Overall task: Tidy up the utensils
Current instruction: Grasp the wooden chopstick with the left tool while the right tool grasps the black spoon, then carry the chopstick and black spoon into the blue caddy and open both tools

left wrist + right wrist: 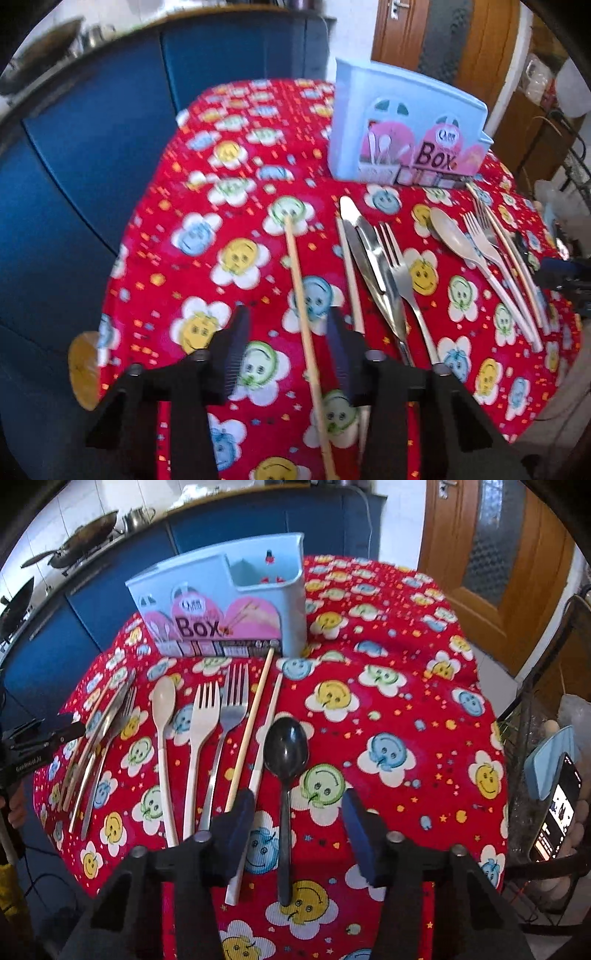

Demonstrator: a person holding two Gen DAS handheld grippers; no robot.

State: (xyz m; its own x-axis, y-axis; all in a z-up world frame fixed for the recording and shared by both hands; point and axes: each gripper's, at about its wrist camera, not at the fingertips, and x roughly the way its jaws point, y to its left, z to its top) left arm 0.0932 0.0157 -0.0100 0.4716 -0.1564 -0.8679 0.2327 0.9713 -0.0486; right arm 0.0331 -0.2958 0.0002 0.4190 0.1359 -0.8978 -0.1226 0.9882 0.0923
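Utensils lie in a row on a red flower-print tablecloth (pixel 155 236). A light blue utensil box (pixel 402 136) stands at the far side, also in the right wrist view (pixel 229 609). My left gripper (pixel 286 328) is open, its fingers either side of a wooden chopstick (pixel 301 306). To its right lie a second chopstick (pixel 349 269), metal knives (pixel 369 254) and a metal fork (pixel 402 280). My right gripper (pixel 297 808) is open above a black spoon (pixel 286 753). Left of it lie chopsticks (pixel 255 716), a metal fork (pixel 231 716), a cream fork (pixel 201 723) and a cream spoon (pixel 163 716).
Blue kitchen cabinets (pixel 92 147) stand behind the table, with woks (pixel 81 535) on the counter. A wooden door (pixel 491 554) is at the right. A phone (pixel 557 808) sits off the table's right edge.
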